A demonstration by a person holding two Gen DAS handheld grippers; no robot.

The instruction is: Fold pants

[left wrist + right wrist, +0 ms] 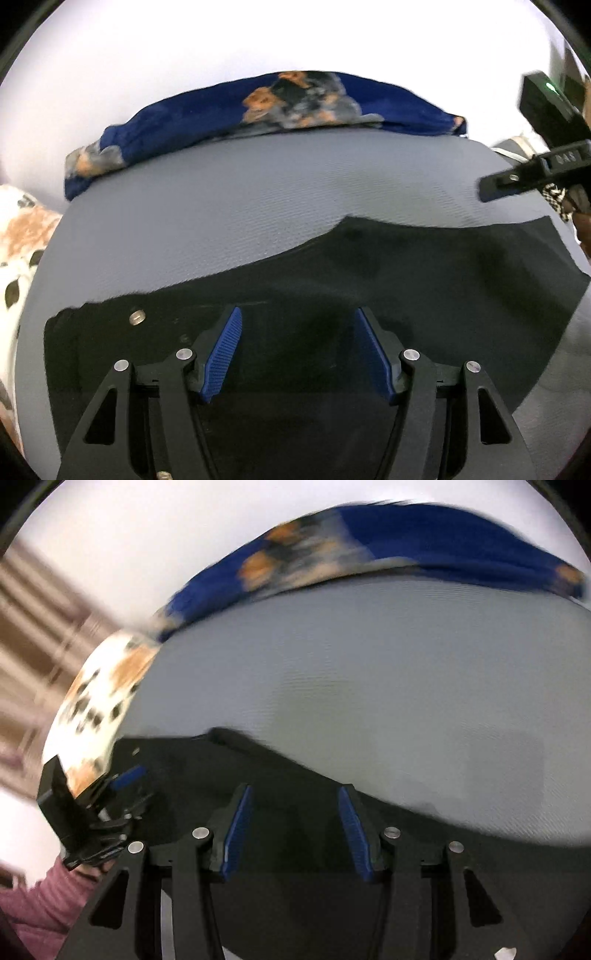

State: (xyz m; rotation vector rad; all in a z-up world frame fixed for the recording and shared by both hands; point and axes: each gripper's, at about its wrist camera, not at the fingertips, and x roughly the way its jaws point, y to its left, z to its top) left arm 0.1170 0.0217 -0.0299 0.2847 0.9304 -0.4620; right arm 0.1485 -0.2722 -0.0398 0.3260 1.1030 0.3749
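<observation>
While both grippers gape, black pants lie beneath them

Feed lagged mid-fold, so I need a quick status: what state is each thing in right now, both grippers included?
pants: spread flat on the grey surface, no fold visible, far edge wavy.
button: showing at the left end of the pants.
left gripper: open, over the pants, nothing between its fingers.
right gripper: open, over the pants' edge, holding nothing; view blurred.
blue blanket: bunched along the far edge of the surface.
</observation>
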